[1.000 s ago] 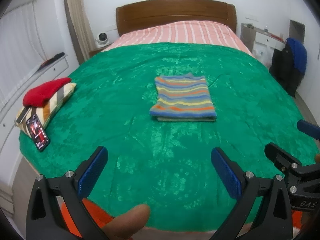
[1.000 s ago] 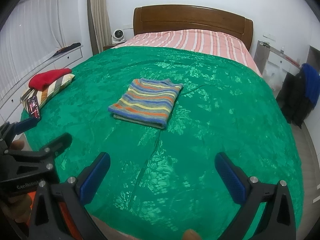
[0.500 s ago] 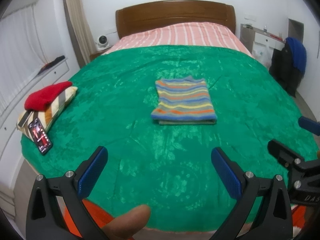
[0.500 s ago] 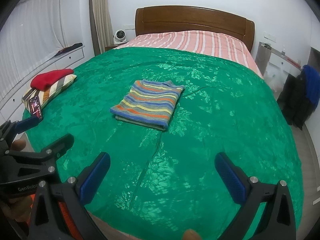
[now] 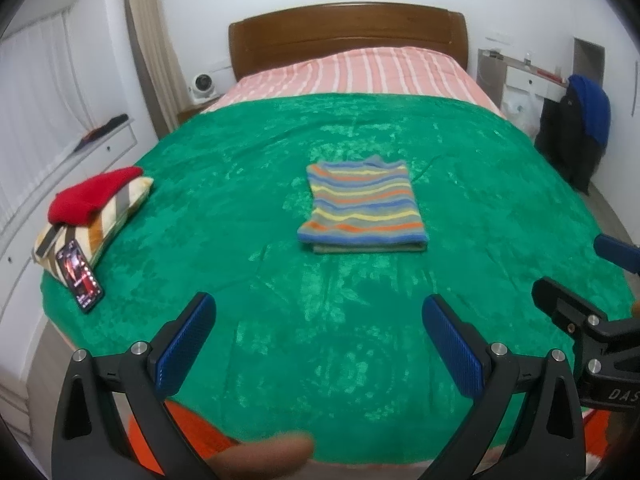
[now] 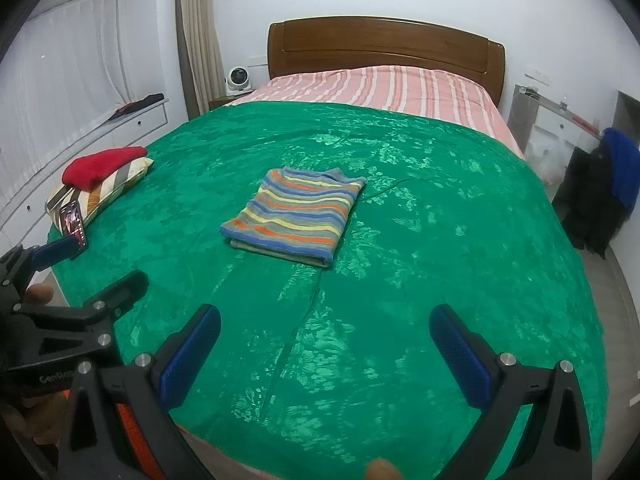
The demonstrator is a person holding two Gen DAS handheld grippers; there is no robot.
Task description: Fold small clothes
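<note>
In the left wrist view, the left tongs (image 5: 318, 334) gape wide and empty above the near edge of the green bedspread (image 5: 240, 184), with the folded striped garment (image 5: 362, 210) lying mid-bed and a phone (image 5: 79, 276) far left. In the right wrist view, the right tongs (image 6: 326, 346) also spread wide, holding nothing, the striped garment (image 6: 294, 216) left of centre before the wooden headboard (image 6: 384, 46).

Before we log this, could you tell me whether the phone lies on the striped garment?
No, the phone leans against the pillow, apart from the striped garment.

The green bedspread (image 5: 280, 160) was glossy, crushed-velvet cloth; the striped garment (image 5: 362, 208) looked knitted and matt; the headboard (image 6: 384, 44) was polished wood; the fingers (image 6: 460, 350) carried dimpled blue pads.
</note>
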